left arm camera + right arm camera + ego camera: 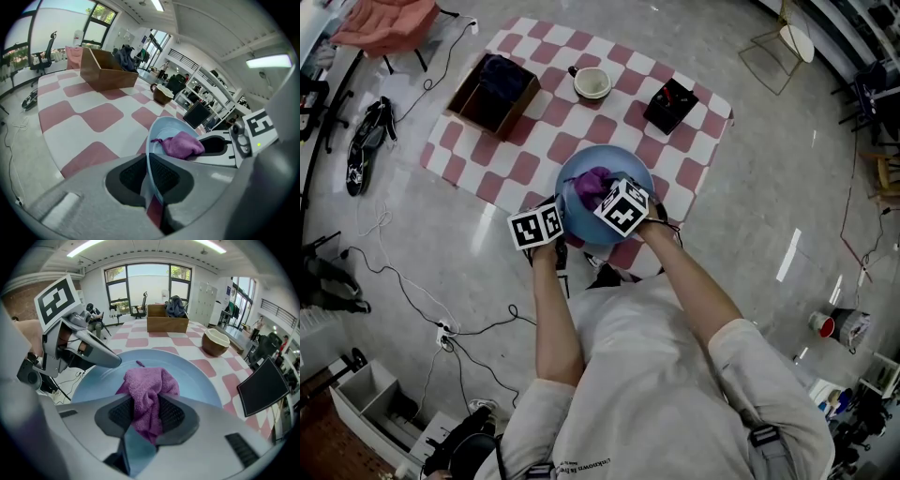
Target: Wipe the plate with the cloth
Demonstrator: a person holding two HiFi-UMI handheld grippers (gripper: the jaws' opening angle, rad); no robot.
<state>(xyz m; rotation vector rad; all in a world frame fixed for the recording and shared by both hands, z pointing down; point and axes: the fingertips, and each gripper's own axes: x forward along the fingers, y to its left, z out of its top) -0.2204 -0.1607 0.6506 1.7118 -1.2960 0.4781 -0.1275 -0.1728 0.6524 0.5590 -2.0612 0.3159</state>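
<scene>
A light blue plate (581, 169) is held up over the near edge of the checked cloth-covered table. My left gripper (146, 176) is shut on the plate's rim (152, 140), which runs edge-on between its jaws. My right gripper (146, 414) is shut on a purple cloth (149, 389), and the cloth bunches against the plate's inner face (197, 376). From the head view the purple cloth (592, 180) lies in the plate's middle, with the left gripper (557, 223) at the rim's near left and the right gripper (609, 199) over the bowl.
On the red-and-white checked table (534, 141) stand a wooden box with dark fabric (492, 92), a small bowl (592, 82) and a black box (670, 105). Cables (403, 281) trail over the grey floor at the left.
</scene>
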